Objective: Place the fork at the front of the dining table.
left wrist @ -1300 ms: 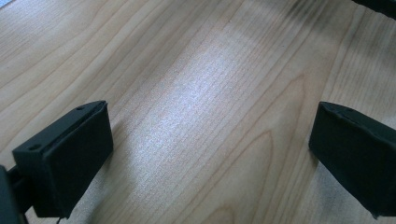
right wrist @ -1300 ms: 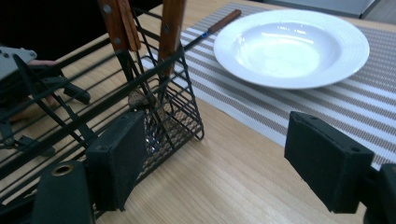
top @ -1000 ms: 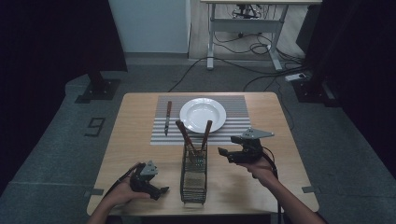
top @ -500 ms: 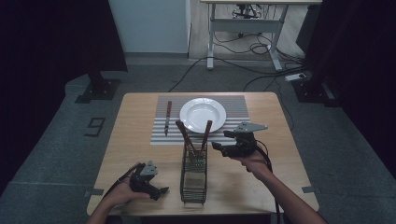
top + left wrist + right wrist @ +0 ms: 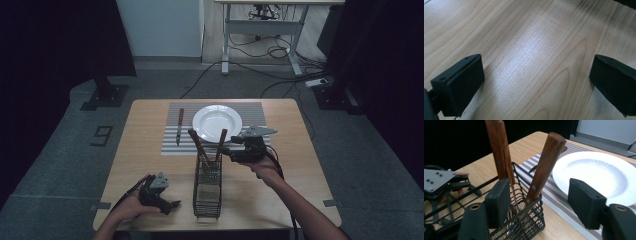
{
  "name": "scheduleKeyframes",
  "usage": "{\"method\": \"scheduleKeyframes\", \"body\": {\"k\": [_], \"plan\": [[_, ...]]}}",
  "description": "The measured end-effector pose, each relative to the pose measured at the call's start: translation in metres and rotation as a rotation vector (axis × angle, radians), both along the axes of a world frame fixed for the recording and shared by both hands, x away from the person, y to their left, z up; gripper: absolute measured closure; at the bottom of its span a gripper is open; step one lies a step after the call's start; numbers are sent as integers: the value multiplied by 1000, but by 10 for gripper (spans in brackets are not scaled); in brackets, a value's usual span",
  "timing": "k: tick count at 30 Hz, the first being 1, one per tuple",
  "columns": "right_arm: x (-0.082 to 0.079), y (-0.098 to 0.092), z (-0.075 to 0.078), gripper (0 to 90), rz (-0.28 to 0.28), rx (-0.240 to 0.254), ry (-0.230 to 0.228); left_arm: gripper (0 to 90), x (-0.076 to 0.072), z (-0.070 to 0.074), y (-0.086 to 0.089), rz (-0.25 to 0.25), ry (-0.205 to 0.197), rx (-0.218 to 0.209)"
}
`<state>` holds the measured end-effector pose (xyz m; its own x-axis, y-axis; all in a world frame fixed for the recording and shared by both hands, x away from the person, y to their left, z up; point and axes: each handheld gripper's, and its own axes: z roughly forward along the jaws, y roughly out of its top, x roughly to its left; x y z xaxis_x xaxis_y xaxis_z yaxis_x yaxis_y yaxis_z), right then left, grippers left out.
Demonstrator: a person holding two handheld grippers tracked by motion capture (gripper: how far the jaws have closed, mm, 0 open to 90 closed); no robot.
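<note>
The wooden-handled utensil [image 5: 546, 167] stands tilted in the near end of the black wire caddy [image 5: 207, 187], its handle leaning toward the white plate [image 5: 217, 122]. It rises between the fingers [image 5: 499, 200] of the right gripper [image 5: 231, 151], which have just been closing but do not yet touch it; open space shows on both sides of the handle. Two more wooden handles [image 5: 499, 150] stand close together just beside it, leaning the other way, so room on that side is tight.

The caddy sits on the bench [image 5: 150, 145] near its front edge, its far end just short of the striped placemat [image 5: 175, 147]. The plate lies on the mat with bare mat around its rim. A knife [image 5: 179, 126] lies along the mat's left part, well apart from the caddy.

The left gripper [image 5: 172, 204] rests low at the bench's front left corner, fingers [image 5: 459, 85] wide apart over bare wood, holding nothing, with open bench between it and the caddy.
</note>
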<state>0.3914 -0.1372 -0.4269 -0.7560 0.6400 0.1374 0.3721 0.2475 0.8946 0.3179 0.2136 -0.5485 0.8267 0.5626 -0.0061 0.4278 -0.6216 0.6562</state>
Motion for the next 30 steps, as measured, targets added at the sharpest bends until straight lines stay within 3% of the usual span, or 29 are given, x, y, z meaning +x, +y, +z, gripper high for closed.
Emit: {"method": "scheduleKeyframes", "body": {"k": [13, 19, 27, 30], "plan": [[21, 16, -5, 498, 35, -7, 6, 0, 0, 0, 0, -1, -1, -1], [25, 17, -7, 633, 42, 19, 8, 0, 0, 0, 0, -1, 0, -1], [25, 15, -7, 717, 50, 36, 24, 0, 0, 0, 0, 1, -1, -3], [24, 14, -8, 755, 53, 69, 38, 0, 0, 0, 0, 2, -1, -4]]}}
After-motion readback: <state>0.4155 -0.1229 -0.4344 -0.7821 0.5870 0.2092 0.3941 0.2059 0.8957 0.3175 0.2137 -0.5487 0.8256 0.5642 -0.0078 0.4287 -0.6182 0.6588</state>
